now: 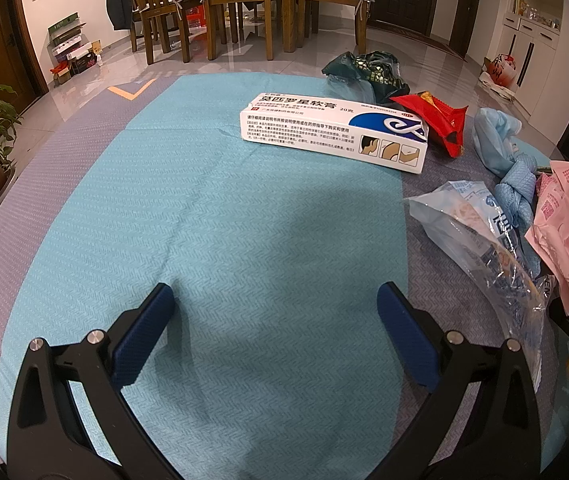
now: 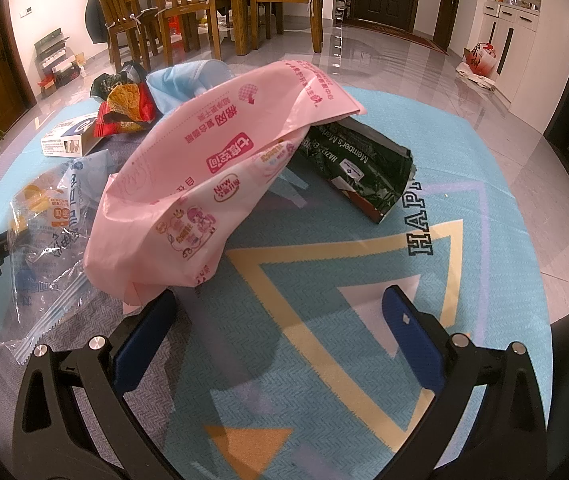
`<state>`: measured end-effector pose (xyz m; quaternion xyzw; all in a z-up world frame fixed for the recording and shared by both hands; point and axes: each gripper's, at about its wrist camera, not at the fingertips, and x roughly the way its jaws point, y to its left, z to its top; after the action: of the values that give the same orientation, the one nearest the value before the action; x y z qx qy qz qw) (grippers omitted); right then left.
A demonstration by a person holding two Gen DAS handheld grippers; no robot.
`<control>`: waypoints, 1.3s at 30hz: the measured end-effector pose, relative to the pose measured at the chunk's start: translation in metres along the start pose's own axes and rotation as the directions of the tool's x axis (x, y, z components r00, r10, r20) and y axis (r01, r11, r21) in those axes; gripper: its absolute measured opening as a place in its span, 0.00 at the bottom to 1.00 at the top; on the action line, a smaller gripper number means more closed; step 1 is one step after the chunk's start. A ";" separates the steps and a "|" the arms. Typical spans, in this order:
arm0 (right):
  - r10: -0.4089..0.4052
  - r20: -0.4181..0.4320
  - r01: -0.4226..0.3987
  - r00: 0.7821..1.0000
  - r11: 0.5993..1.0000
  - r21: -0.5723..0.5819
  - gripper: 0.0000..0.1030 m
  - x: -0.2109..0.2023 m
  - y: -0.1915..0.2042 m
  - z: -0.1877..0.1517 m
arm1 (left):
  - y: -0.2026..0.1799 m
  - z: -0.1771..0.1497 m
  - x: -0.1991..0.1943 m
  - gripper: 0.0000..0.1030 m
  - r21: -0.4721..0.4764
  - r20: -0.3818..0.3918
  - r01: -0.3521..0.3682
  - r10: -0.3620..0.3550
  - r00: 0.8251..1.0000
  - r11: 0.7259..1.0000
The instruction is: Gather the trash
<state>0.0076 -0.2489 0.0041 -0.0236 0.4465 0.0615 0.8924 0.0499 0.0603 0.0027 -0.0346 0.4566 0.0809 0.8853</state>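
Trash lies uncollected: in the left wrist view, the left gripper (image 1: 274,336) gapes empty, white box (image 1: 336,132) beyond it. Right wrist view: right gripper (image 2: 280,342) spread wide, holding nothing, pink wrapper (image 2: 220,172) just beyond its left finger.

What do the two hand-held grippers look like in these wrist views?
Left hand-held gripper and right hand-held gripper look alike: black angular frames with cut-outs, silver round pivot bolts, and two fingers faced with dark blue textured pads. No cables or sleeves are visible.
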 end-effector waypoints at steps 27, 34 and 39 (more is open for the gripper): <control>0.000 0.000 0.000 1.000 1.000 0.000 0.98 0.000 0.000 0.000 | -0.013 0.043 -0.074 0.97 -0.029 -0.042 0.185 -0.186 0.982 0.982; -0.013 0.000 0.013 1.000 1.000 0.020 0.98 0.002 0.000 0.000 | -0.024 0.036 -0.047 0.97 -0.144 -0.104 0.299 -0.315 0.943 0.943; 0.005 -0.145 0.008 0.989 0.996 0.086 0.96 0.001 -0.001 0.009 | -0.035 0.027 -0.028 0.95 -0.162 -0.138 0.326 -0.349 0.927 0.931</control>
<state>0.0154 -0.2491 0.0086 0.0104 0.5123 0.0396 0.8578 0.0616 0.0262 0.0407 -0.1795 0.5088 -0.0451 0.8407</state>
